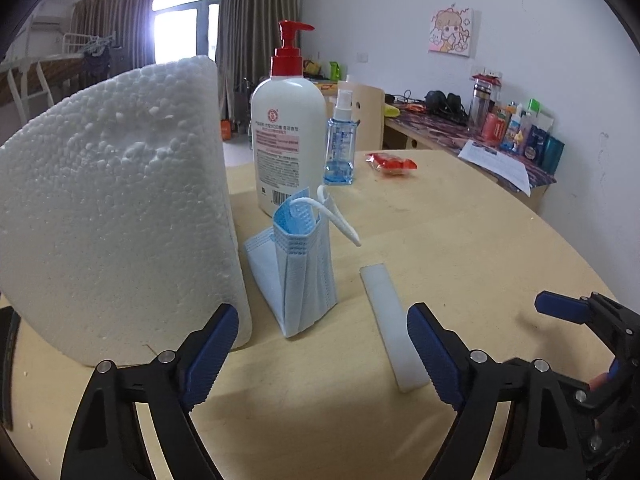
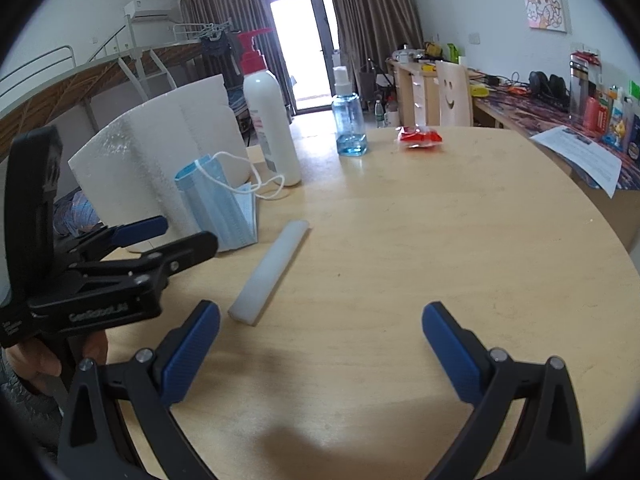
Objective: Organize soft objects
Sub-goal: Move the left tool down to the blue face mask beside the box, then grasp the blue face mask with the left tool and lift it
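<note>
Both claws stand open and empty: left claw (image 1: 322, 356), right claw (image 2: 320, 354). On the tabletop (image 2: 440, 240), the folded face mask (image 1: 298, 276) stands at twelve o'clock of the left claw, foam strip (image 1: 394, 324) at one.

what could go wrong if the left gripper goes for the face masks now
The face masks stand on edge, leaning against the foam block, so a nudge from the open left gripper may topple them instead of gripping them. A loose ear loop sticks out and could snag a finger. The white foam strip lies beside the masks and might get pushed or caught along with them.
</note>
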`<state>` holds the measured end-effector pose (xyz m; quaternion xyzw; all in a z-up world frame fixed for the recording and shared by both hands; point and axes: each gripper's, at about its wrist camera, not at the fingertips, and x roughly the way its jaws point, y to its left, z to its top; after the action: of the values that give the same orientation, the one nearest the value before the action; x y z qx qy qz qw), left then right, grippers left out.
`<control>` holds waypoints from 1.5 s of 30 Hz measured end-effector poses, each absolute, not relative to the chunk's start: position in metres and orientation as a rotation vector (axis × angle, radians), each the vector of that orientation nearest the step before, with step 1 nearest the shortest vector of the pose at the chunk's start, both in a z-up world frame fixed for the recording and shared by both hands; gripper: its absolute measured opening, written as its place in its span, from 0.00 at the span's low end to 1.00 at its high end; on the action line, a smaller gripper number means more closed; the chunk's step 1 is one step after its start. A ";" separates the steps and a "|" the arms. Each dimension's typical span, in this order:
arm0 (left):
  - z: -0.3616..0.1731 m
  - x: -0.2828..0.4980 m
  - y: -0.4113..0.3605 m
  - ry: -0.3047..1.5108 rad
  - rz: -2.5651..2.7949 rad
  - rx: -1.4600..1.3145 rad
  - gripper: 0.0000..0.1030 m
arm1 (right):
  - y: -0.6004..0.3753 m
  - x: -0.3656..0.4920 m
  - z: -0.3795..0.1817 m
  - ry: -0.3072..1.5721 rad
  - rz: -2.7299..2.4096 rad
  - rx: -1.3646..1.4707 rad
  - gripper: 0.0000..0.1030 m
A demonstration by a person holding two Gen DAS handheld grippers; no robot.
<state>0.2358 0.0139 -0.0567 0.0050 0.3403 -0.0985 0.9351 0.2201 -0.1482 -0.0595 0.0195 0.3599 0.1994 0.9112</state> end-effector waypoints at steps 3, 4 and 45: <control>-0.059 0.243 0.007 0.716 -0.212 0.022 0.74 | -0.150 0.222 -0.060 0.747 0.418 0.048 0.99; -0.060 0.245 0.007 0.717 -0.212 0.021 0.73 | -0.151 0.223 -0.060 0.750 0.421 0.052 0.99; -0.043 0.221 0.018 0.647 -0.279 0.044 0.09 | -0.136 0.218 -0.057 0.774 0.391 0.006 0.99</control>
<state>0.2208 0.0179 -0.0434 0.0215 0.3167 -0.1364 0.9384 0.2177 -0.1359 -0.0571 0.0029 0.3751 0.1893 0.9074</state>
